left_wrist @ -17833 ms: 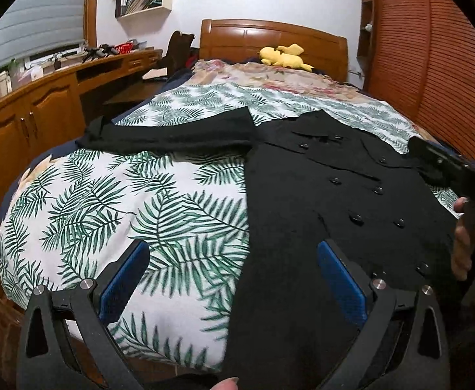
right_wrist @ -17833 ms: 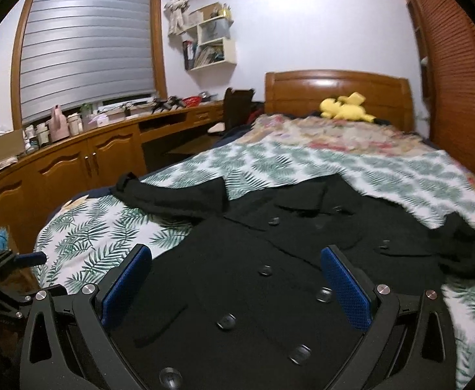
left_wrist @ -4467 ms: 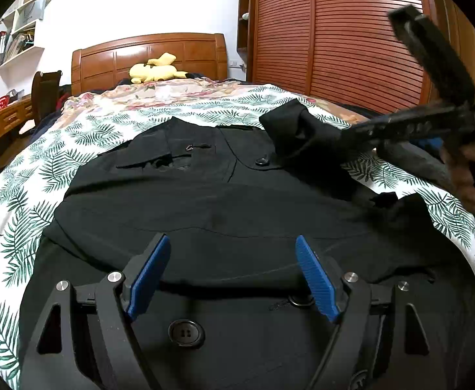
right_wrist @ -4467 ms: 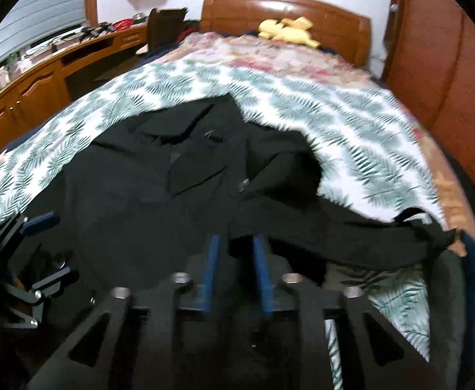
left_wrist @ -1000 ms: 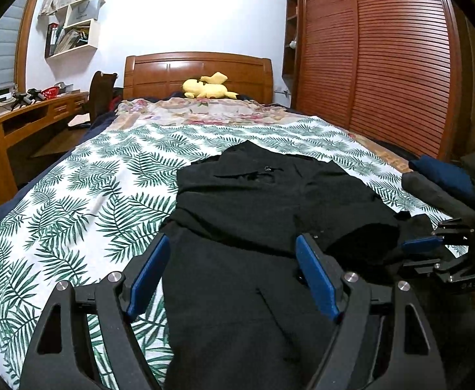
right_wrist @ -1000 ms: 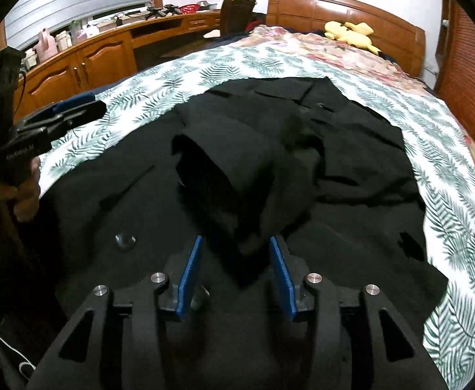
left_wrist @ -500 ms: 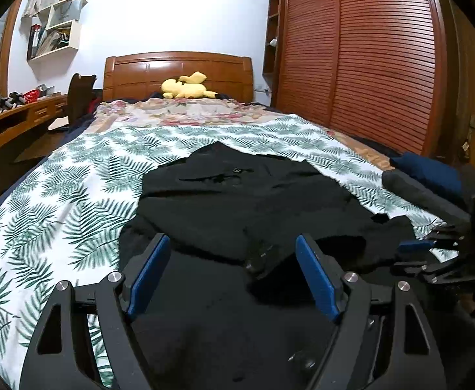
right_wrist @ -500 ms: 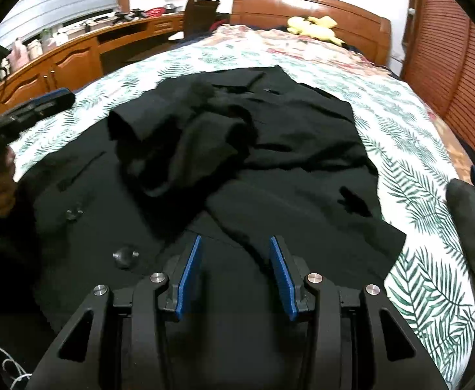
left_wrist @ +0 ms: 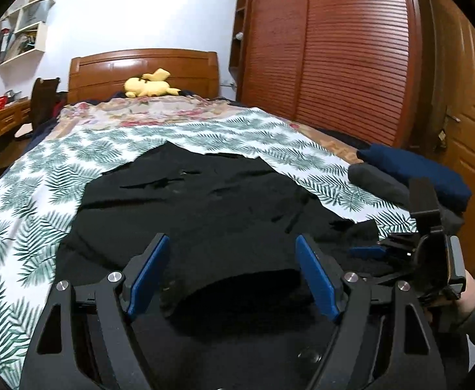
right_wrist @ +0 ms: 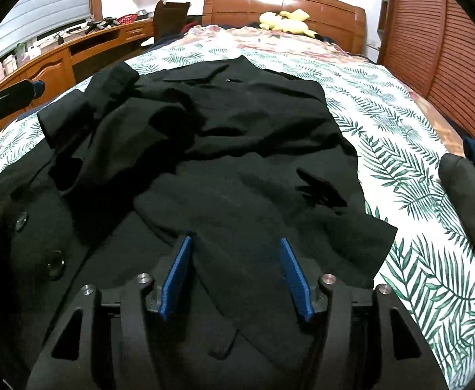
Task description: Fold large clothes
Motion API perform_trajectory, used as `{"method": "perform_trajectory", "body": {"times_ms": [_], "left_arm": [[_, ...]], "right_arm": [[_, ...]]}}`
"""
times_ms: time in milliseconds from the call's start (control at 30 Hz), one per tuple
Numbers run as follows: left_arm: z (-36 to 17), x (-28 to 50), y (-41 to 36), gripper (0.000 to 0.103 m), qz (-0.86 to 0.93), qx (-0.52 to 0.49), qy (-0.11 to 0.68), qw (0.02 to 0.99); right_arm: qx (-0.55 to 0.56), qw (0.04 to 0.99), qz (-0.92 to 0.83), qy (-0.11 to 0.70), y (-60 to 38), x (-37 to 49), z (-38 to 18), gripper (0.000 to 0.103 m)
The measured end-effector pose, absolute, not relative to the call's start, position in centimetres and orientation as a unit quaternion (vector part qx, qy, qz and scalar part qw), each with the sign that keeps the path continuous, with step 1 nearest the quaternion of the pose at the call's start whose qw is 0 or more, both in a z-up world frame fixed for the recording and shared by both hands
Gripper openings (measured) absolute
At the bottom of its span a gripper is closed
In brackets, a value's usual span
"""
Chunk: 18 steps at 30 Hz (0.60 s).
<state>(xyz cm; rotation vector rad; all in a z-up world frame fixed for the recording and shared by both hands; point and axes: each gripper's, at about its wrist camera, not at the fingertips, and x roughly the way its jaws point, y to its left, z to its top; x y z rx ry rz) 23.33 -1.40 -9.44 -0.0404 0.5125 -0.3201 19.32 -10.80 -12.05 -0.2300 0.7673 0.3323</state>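
A black buttoned coat (right_wrist: 237,136) lies spread on the palm-leaf bedspread (right_wrist: 409,169), with both sleeves folded in over its body. One sleeve is bunched at the left shoulder (right_wrist: 114,91). My right gripper (right_wrist: 234,240) hovers low over the coat's lower half. Its jaws are opening, and the blue pads (right_wrist: 177,273) stand clear of the cloth beneath them. My left gripper (left_wrist: 231,239) is open above the coat's hem (left_wrist: 244,279) and holds nothing. The right gripper (left_wrist: 400,253) also shows at the right of the left wrist view, in a hand (left_wrist: 468,295).
A yellow plush toy (left_wrist: 149,86) rests by the wooden headboard (left_wrist: 140,68). Folded navy (left_wrist: 413,169) and grey (left_wrist: 377,178) clothes lie at the bed's right edge. Louvred wardrobe doors (left_wrist: 351,65) stand on the right. A desk (right_wrist: 58,61) and chair (right_wrist: 169,16) are on the left.
The right gripper's jaws have spread wider and sunk toward the coat. The raised, bunched sleeve now lies on the coat. The left gripper has slid sideways along the foot of the bed.
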Motion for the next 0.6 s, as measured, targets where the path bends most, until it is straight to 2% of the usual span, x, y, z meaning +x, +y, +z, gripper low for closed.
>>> {"method": "perform_trajectory", "body": {"times_ms": [100,233,300,400,433,533,600], "left_arm": [[-9.8,23.9,-2.3,0.075,-0.163,-0.009,0.264,0.951],[-10.6,24.9,-3.2,0.062,-0.161,0.003,0.285,0.945],[-11.1,25.1,-3.3,0.054,-0.156,0.009,0.297,0.942],[-11.7,25.0,-3.2,0.032,-0.149,0.016,0.315,0.937],[-11.8,24.8,-3.2,0.021,-0.149,0.019,0.318,0.936],[-11.7,23.5,-2.8,0.011,-0.135,0.030,0.315,0.939],[-11.4,22.2,-2.3,0.010,-0.122,0.029,0.311,0.942]], "right_arm": [[-0.097,0.910,0.166,0.369,-10.9,19.2,-12.4,0.063],[-0.088,0.914,0.168,0.359,-11.0,18.7,-12.9,0.066],[-0.088,0.916,0.167,0.354,-11.2,18.3,-13.2,0.066],[-0.089,0.922,0.168,0.338,-11.6,18.0,-13.5,0.066],[-0.087,0.923,0.169,0.335,-11.8,17.9,-13.5,0.066],[-0.087,0.922,0.169,0.337,-12.0,18.0,-13.8,0.066],[-0.088,0.922,0.168,0.338,-12.1,18.1,-13.8,0.066]]}}
